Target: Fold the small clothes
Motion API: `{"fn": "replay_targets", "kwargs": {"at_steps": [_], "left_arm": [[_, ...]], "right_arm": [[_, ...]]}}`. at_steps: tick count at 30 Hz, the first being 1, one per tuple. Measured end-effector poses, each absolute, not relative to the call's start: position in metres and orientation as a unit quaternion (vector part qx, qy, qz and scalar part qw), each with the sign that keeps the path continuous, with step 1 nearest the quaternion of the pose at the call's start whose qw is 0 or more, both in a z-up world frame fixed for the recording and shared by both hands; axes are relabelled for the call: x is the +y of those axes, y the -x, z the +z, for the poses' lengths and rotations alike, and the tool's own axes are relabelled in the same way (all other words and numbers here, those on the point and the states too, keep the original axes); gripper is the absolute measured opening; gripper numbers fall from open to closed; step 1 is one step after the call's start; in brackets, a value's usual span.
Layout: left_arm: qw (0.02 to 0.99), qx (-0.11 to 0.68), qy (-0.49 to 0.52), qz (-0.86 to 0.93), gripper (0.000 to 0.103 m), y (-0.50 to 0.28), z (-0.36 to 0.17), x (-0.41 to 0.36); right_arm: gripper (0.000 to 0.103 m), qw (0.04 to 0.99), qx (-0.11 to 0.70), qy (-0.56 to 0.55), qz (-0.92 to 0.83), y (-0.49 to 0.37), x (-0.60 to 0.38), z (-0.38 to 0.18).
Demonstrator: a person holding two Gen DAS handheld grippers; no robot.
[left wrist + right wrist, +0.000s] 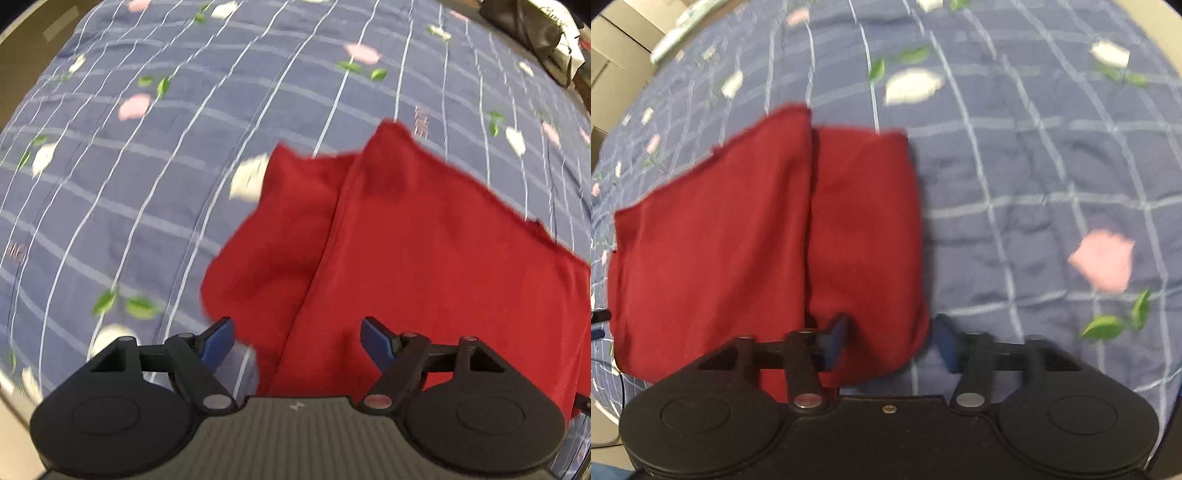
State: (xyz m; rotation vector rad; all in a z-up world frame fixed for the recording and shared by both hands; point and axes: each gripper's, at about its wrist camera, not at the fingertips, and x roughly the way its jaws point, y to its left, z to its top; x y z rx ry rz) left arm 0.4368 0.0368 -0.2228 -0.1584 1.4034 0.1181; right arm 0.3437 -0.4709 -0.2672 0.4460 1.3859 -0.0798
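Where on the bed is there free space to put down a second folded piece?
Bare blue checked floral bedsheet lies right of the red folded garment; in the left wrist view, more lies left of it. The far right corner holds a dark bag.

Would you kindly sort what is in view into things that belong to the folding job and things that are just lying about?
Belongs to the job:
- red garment, partly folded on the bedspread
- left gripper, open
- right gripper, open

Just lying about:
- floral checked bedspread, the work surface
- dark bag at the far edge
- cardboard boxes beyond the bed
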Motion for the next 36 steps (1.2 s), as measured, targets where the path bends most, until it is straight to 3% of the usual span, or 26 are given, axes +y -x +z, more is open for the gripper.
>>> {"fn": "replay_targets", "kwargs": {"at_steps": [1, 2, 3, 7, 10, 16, 18, 20, 28, 33, 36], "left_arm": [[0.758, 0.645, 0.074, 0.056, 0.080, -0.431, -0.221, 0.038], [0.758, 0.645, 0.076, 0.059, 0.080, -0.424, -0.218, 0.039], [0.759, 0.644, 0.079, 0.062, 0.080, -0.419, -0.215, 0.041], [0.757, 0.640, 0.093, 0.088, 0.080, -0.404, -0.207, 0.055], [0.758, 0.634, 0.100, 0.116, 0.080, -0.399, -0.205, 0.070], [0.774, 0.604, 0.132, 0.137, 0.081, -0.407, -0.210, 0.114], [0.782, 0.593, 0.144, 0.123, 0.081, -0.413, -0.215, 0.126], [0.791, 0.586, 0.147, 0.095, 0.079, -0.418, -0.223, 0.133], [0.791, 0.604, 0.083, -0.043, 0.074, -0.434, -0.241, 0.128], [0.791, 0.593, 0.146, -0.039, 0.071, -0.437, -0.247, 0.140], [0.773, 0.614, 0.147, -0.065, 0.050, -0.445, -0.258, 0.138]], "right_arm": [[0.026, 0.741, 0.636, -0.211, -0.042, -0.344, -0.470, -0.268], [0.014, 0.738, 0.635, -0.223, -0.044, -0.345, -0.472, -0.266], [0.012, 0.730, 0.636, -0.246, -0.049, -0.344, -0.474, -0.264], [0.010, 0.695, 0.636, -0.323, -0.086, -0.341, -0.490, -0.252], [0.011, 0.688, 0.651, -0.306, -0.095, -0.343, -0.488, -0.251], [0.026, 0.719, 0.641, -0.247, -0.107, -0.338, -0.465, -0.240], [0.041, 0.734, 0.635, -0.223, -0.097, -0.331, -0.458, -0.229], [0.049, 0.743, 0.629, -0.212, -0.090, -0.318, -0.450, -0.218], [0.050, 0.727, 0.643, -0.213, -0.117, -0.264, -0.421, -0.210], [0.052, 0.721, 0.647, -0.219, -0.120, -0.247, -0.388, -0.207], [0.054, 0.725, 0.643, -0.217, -0.114, -0.243, -0.368, -0.201]]}}
